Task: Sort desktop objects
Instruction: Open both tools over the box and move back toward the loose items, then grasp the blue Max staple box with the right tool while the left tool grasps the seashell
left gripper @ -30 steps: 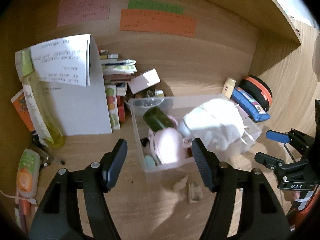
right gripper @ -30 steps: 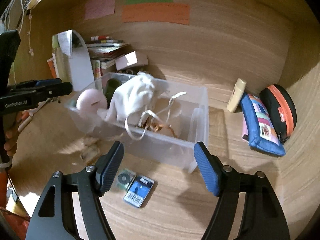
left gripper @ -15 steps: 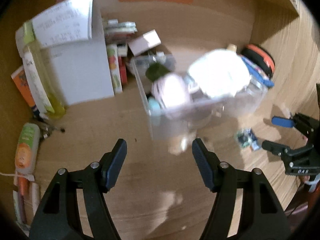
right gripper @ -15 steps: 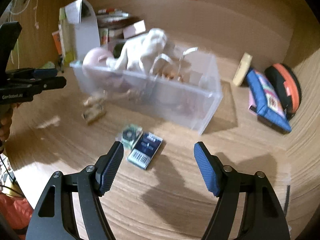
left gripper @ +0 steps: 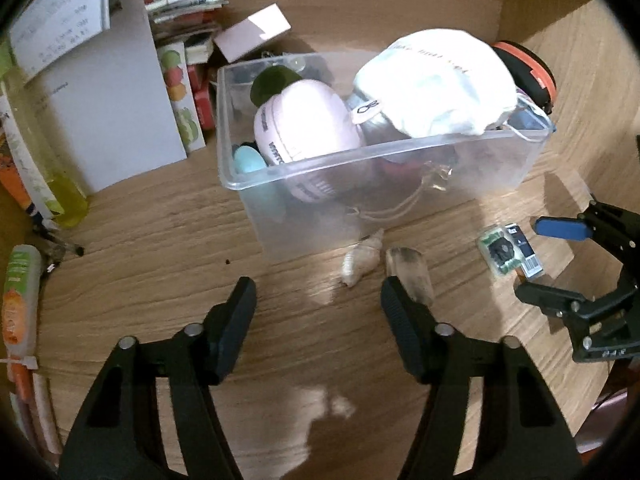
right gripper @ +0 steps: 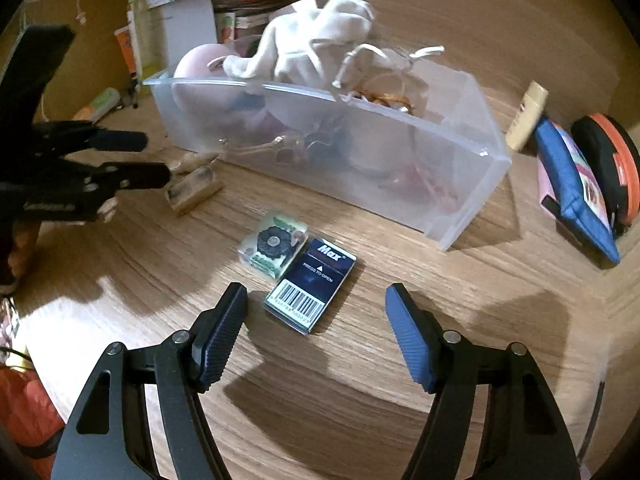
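Four small things lie loose on the wooden desk (right gripper: 400, 360) in front of the clear plastic bin (right gripper: 460, 184): a dark blue Max box (right gripper: 310, 286) with its barcode facing up, a clear case with a black wheel inside (right gripper: 274, 250) touching its far left corner, a pale shell (left gripper: 360, 260) and a small blurred block (left gripper: 408, 274) beside it, both just in front of the bin's near wall; the right claw (right gripper: 316, 326) hangs over the desk with its blue-padded jaws spread wide and nothing between them, the Max box lying just ahead of the gap, nearer the left finger; the left claw (left gripper: 318, 312) is likewise released and empty, its black jaws wide, the shell ahead of the gap and the block right by the right fingertip; the bin is heaped, a white drawstring bag (left gripper: 436, 84) on top, a pink round case (left gripper: 308, 124) beside it, a dark green item (left gripper: 272, 82) and a teal one (left gripper: 248, 160) tucked at the left end; right of the bin, a cream tube (right gripper: 526, 118), a blue pouch (right gripper: 572, 184) and a black-and-orange case (right gripper: 612, 160) sit close together; left of it, a white sheet of paper (left gripper: 100, 120) stands in front of stacked books (left gripper: 188, 16), with a yellow-green bottle (left gripper: 48, 168) and an orange-and-green tube (left gripper: 18, 292) further left.
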Available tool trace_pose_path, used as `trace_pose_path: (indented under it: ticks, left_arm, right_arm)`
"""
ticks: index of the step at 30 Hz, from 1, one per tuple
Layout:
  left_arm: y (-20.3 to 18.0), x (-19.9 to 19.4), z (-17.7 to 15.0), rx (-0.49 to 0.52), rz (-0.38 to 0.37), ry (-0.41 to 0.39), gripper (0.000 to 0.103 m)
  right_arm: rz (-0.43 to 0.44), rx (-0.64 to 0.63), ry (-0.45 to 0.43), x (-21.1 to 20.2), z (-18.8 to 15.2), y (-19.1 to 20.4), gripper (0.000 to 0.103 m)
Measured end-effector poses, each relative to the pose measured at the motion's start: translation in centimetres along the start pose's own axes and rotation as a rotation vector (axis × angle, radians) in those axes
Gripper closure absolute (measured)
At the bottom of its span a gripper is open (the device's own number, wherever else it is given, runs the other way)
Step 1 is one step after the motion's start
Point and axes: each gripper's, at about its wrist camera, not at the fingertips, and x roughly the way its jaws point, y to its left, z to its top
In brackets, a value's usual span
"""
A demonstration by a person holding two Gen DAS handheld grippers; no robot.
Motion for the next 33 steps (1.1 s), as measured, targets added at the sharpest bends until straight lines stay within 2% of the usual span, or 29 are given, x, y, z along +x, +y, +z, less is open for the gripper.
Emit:
trace_pose_path:
  ticks: [10,18,21,23,24,25,32,33]
  left_arm:
    - [-2.2,1.0,0.3,0.03,0.011,0.018,0.057]
    - [-3.4,1.0,0.3,0.051,0.009,-0.004,0.067]
    - [-3.5,1.0,0.2,0.052,0.01,-0.006,0.07]
    - [-3.7,0.9,0.1,0.058,0.007,-0.012,0.075]
    - [-3.7,0.9,0.0,0.062,0.01,-0.017,0.081]
    - [-3.8,0.9,0.0,0.064,0.012,-0.018,0.082]
    - [-3.6,0.4,-0.5,0.056,-0.01,-0.016,0.082]
    - [-3.5,0.2,-0.7,0.053,-0.012,-0.02,0.083]
  right_arm:
    - [0.048,0.036,0.011,0.2,0.1,-2.1,0.052]
    - [0.062,0.016,-0.007,0.6,0.6,-2.4,0.057]
    - [0.073,-0.007,-0.017,0.6,0.8,-2.1,0.066]
    - [0.076,-0.019,-0.021,0.6,0.9,-1.8,0.074]
    - [0.08,-0.023,-0.023,0.6,0.9,-1.7,0.076]
    - [0.08,-0.027,-0.024,0.6,0.9,-1.6,0.078]
    - [0.067,0.028,-0.031,0.0,0.5,-1.9,0.078]
    - [0.07,0.042,-0.036,-0.6,-0.1,-3.1,0.078]
